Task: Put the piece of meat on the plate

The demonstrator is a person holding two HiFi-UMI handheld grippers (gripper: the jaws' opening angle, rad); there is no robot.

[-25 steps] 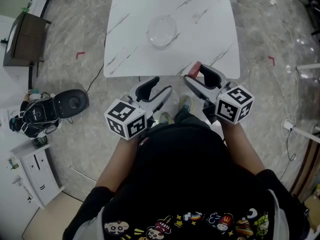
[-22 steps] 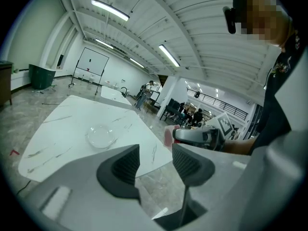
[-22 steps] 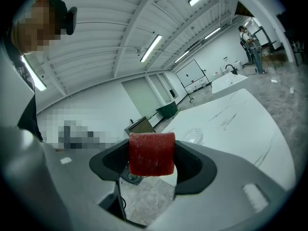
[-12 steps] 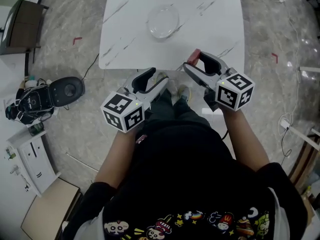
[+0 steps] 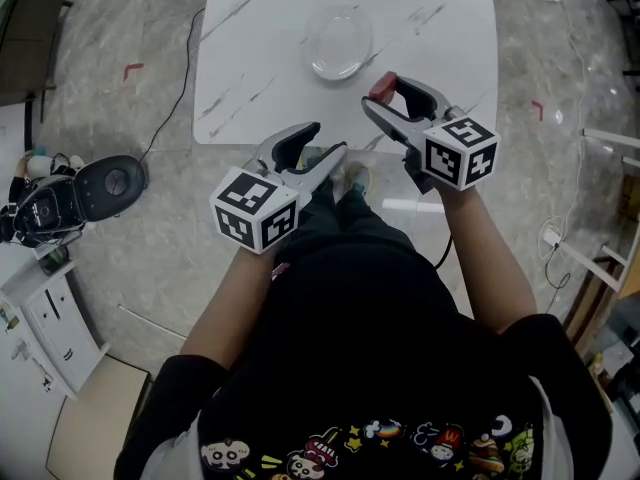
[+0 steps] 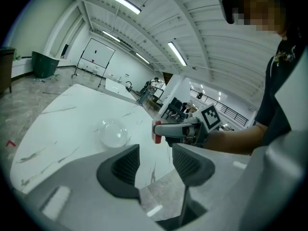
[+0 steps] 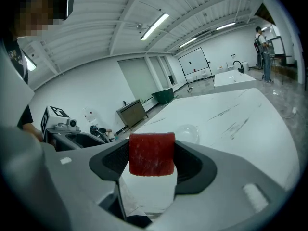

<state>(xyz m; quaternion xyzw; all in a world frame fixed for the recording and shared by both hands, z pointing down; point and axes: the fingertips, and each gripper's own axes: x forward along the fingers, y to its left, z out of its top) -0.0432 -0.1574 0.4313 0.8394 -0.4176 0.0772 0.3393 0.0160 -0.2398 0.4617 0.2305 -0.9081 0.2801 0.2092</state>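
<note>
A red block of meat (image 7: 151,153) is clamped between the jaws of my right gripper (image 7: 151,163). In the head view that meat (image 5: 382,87) shows at the tip of the right gripper (image 5: 384,96), just over the near edge of the white marble table (image 5: 260,28). The clear glass plate (image 5: 338,41) stands on the table beyond it; it also appears as the plate (image 6: 113,132) and the plate (image 7: 186,133). My left gripper (image 5: 321,144) hangs open and empty off the table's near edge, left of the right one; its jaws (image 6: 155,163) stand apart.
Grey marble floor surrounds the table. A black round device (image 5: 113,181) and cable lie on the floor at left, with white furniture (image 5: 35,318) below it. A dark bench (image 5: 25,28) stands far left. A person (image 7: 262,41) stands far off in the room.
The table and plate have slid nearer and to the right in the head view. My right gripper with the meat has come up to the table's near edge. The left one shifted slightly.
</note>
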